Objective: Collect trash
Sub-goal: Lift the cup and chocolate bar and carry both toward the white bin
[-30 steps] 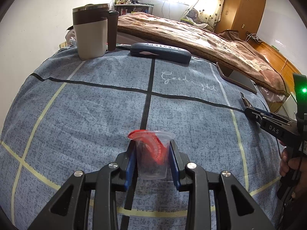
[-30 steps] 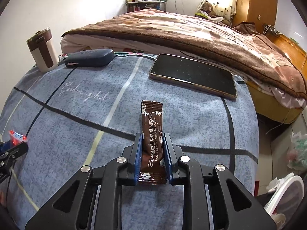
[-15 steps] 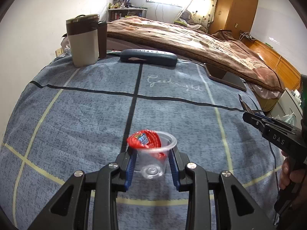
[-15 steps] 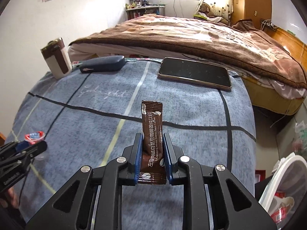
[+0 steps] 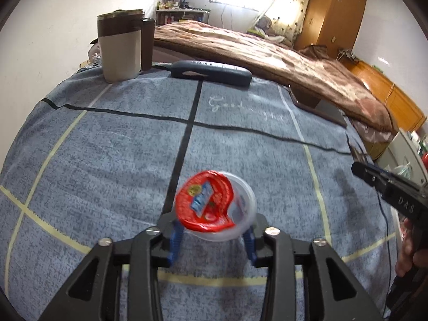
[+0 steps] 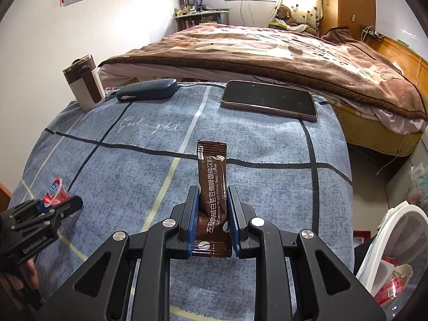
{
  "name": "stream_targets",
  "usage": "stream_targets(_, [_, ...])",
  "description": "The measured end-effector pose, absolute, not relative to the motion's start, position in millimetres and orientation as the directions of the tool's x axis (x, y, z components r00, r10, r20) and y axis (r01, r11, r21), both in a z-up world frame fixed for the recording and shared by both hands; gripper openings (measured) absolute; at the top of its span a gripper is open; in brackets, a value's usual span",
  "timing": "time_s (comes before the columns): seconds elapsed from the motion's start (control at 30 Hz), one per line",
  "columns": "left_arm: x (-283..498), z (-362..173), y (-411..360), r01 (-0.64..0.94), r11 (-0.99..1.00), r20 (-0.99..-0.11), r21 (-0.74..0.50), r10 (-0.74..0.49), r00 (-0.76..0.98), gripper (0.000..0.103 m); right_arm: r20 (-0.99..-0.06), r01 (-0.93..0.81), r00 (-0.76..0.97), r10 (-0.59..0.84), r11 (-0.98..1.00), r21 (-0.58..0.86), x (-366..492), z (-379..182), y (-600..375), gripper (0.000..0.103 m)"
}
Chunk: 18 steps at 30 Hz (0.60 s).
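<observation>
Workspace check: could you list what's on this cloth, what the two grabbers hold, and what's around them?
Surface: blue checked cloth, flat.
Job's things: jelly cup between the left gripper fingers; coffee sachet in the right gripper.
Clutter: mug, glasses case, phone along the far edge.
Grippers: left jaws have just been opening, cup looks loose; right shut on the sachet.
Cables: thin dark cable at the cloth's right side.
Surroundings: bed behind; white bin at right.

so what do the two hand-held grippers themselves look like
Both are matte black plastic with triangular cut-outs, silver pivot screws and blue finger pads. The left hand-held gripper reads "GenRobot.AI" on its side, the right hand-held gripper reads "DAS", with a thin black cable beside it.
</observation>
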<state>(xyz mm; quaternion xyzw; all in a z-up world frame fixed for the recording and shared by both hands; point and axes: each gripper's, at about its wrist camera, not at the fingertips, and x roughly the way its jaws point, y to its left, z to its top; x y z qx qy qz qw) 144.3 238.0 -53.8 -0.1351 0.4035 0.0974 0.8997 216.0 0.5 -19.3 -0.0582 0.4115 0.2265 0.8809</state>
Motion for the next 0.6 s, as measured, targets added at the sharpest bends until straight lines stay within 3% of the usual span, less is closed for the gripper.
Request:
stream_targets(0.3, [138,-46,238,-0.287,0.943,-0.71,-0.168,0.086,0.699,0.041,-0.75,-0.449,0.559,0.354,0.889,0.085,215,-22,2,0.023])
stream_targets(0.37, [140,-44,236,-0.277,0.948,-0.714,-0.154,0.087,0.694,0.03,-0.748,-0.449,0.561,0.355,0.89,0.086,214,-21,2,0.023])
stream_targets(0.6, [138,-34,222,-0.238,0.96,-0.701,-0.146,0.069,0.71,0.03,-0.731,-0.449,0.574,0.369,0.889,0.095,207,-13,-5,0.023])
